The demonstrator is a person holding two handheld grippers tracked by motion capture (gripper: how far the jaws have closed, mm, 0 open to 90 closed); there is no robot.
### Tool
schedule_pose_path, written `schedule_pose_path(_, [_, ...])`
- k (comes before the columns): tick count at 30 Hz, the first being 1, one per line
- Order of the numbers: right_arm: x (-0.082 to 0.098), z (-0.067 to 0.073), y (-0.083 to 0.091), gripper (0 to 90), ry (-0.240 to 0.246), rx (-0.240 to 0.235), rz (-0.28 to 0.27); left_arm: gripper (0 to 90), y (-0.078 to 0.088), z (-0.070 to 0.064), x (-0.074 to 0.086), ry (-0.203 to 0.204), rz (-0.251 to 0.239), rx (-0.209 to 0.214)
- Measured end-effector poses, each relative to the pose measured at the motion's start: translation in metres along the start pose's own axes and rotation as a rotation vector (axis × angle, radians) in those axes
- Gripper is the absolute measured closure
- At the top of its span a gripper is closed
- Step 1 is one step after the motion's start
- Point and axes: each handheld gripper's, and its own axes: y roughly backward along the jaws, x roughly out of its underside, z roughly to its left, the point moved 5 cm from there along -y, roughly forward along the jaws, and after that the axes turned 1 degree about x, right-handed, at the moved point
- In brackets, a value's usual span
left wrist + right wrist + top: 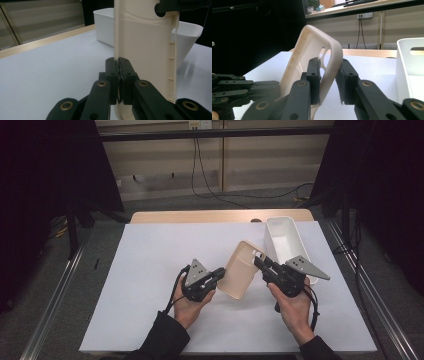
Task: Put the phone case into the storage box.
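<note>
Cream plastic phone case [242, 269] was held up between two hand-held grippers, above the white paper-covered table [150, 250].

Left gripper [218, 274] had its black jaws pressed together on the case's thin lower wall, gripping from the case's 9 o'clock side. Right gripper [261, 263] stood at the case's 3 o'clock with its jaws straddling the top edge (one pad on the wall, the other a little off it). White rectangular plastic bin [285, 242] sat at 1 o'clock of the case, just beside it.
</note>
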Motion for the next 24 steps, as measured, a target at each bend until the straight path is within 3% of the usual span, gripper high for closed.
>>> schedule_pose_path(4, [0.0,-0.001,0.0,77.4,0.0,-0.01,0.001,86.9,-0.002,0.0,0.002,-0.016,0.011,0.004])
schedule_pose_path(14, [-0.002,0.001,0.0,80.9,0.023,-0.032,-0.009,86.4,-0.005,-0.001,0.004,-0.009,0.024,0.018])
schedule_pose_path(21, [-0.004,0.006,0.001,81.8,0.058,-0.068,-0.033,85.3,-0.007,0.002,0.006,0.003,0.027,0.029])
schedule_pose_path(24, [-0.006,0.009,0.001,81.8,0.075,-0.078,-0.034,82.5,-0.007,0.005,0.005,0.025,0.022,0.033])
